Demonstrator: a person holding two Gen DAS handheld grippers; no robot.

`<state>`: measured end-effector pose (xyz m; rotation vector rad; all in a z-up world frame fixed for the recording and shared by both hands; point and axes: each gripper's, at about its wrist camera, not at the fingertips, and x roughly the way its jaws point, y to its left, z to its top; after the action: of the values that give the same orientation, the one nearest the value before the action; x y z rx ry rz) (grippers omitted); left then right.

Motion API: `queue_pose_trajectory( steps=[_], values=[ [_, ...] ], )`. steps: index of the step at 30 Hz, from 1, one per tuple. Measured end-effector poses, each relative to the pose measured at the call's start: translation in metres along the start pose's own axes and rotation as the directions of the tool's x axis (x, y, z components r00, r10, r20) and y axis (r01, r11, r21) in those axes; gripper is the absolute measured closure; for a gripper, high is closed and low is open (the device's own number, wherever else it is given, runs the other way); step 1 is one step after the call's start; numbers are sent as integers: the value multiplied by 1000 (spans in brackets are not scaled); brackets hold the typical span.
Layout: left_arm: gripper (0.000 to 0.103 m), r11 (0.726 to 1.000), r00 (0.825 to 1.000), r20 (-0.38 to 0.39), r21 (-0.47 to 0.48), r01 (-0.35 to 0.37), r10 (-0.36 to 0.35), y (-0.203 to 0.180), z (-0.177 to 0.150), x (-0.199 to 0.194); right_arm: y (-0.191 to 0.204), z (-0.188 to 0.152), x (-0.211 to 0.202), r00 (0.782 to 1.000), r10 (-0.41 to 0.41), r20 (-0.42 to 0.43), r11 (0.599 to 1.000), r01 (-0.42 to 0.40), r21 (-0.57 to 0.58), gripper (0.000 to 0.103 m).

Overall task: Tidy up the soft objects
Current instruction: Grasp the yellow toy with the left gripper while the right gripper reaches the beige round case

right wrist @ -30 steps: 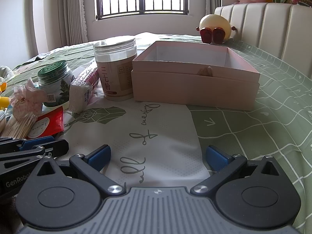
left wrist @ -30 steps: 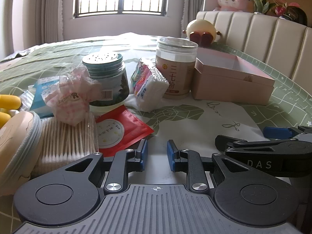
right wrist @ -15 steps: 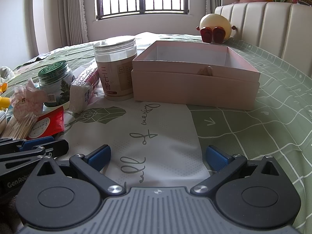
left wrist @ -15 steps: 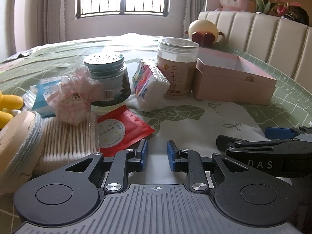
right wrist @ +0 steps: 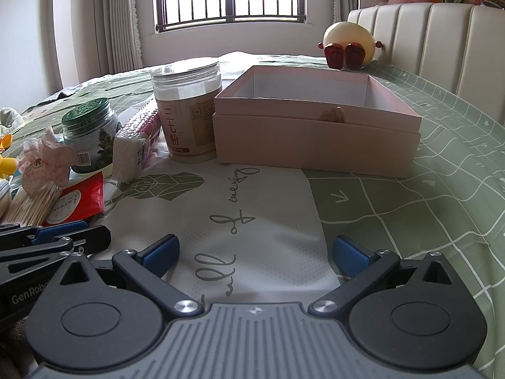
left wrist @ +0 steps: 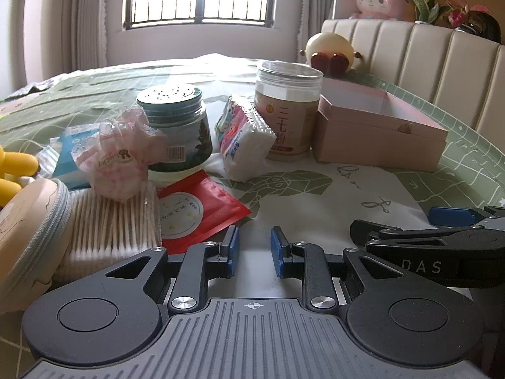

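Nothing sorted yet — my left gripper [left wrist: 253, 250] is narrowed on air, my right gripper [right wrist: 255, 254] spread wide, the tissue pack [left wrist: 245, 140] waits beside the nearly bare pink box [right wrist: 315, 139].

**Open cloth ahead, clutter to the left**

Bare bedspread [right wrist: 252, 221] lies ahead of both grippers. On the left, the cotton swabs [left wrist: 110, 230], red packet [left wrist: 195, 211], green-lidded jar [left wrist: 176, 132] and tissue pack [left wrist: 246, 139] crowd together. The tall jar [right wrist: 189, 113] stands just beside the pink box [right wrist: 315, 139], whose top is open.
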<state>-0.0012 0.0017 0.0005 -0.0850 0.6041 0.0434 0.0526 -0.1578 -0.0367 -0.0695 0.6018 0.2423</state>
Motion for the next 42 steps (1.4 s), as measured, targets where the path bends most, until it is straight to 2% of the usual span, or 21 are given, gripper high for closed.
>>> queue_pose_trajectory(
  steps=[6, 11, 16, 19, 21, 22, 24, 25, 27, 29, 32, 34, 37, 40, 42],
  values=[
    [78, 1000, 1000, 1, -11, 4, -4, 1, 0, -1, -3, 2, 0, 1000, 15, -19, 1000, -15, 6, 0],
    [78, 998, 1000, 8, -65, 24, -24, 6, -1, -11, -12, 18, 3, 985, 76, -157, 997, -78, -5, 0],
    [78, 986, 990, -2, -90, 139, -140, 22, 11, -40, -12, 32, 11, 949, 99, -298, 989, -126, -74, 0],
    [78, 974, 980, 58, -119, 195, -189, 51, 30, -69, -9, 33, 13, 940, 78, -331, 991, -111, -81, 0],
    [78, 981, 985, 121, -136, 140, -124, 81, 41, -90, -2, 30, 10, 945, 46, -325, 990, -87, -112, 0],
    [78, 989, 986, 161, -131, 71, -50, 101, 47, -101, 2, 28, 8, 948, 37, -315, 988, -82, -130, 0],
    [78, 990, 967, 232, -120, -77, 104, 137, 53, -116, 6, 28, 7, 952, 39, -302, 985, -87, -148, 0],
    [77, 980, 956, 237, -134, -147, 175, 159, 56, -121, 8, 28, 6, 954, 38, -297, 985, -85, -147, 0],
    [77, 960, 951, 194, -188, -207, 243, 202, 62, -123, 13, 30, 1, 959, 44, -281, 985, -89, -148, 0],
    [77, 948, 960, 144, -249, -198, 239, 242, 66, -121, 26, 33, -11, 969, 70, -237, 980, -111, -166, 2],
    [77, 956, 982, 108, -267, -122, 155, 274, 69, -114, 58, 43, -38, 988, 102, -114, 967, -125, -221, 2],
    [77, 964, 987, 93, -245, -107, 133, 278, 70, -102, 79, 52, -50, 987, 145, -67, 957, -157, -244, 2],
    [77, 974, 991, 63, -204, -101, 116, 281, 68, -80, 106, 65, -56, 975, 213, -70, 938, -224, -266, 2],
    [76, 977, 994, 40, -192, -93, 102, 277, 64, -62, 126, 69, -58, 974, 215, -72, 918, -227, -326, 2],
    [76, 978, 994, 24, -182, -100, 106, 276, 61, -51, 137, 68, -59, 979, 201, -44, 907, -203, -370, 2]
  ],
)
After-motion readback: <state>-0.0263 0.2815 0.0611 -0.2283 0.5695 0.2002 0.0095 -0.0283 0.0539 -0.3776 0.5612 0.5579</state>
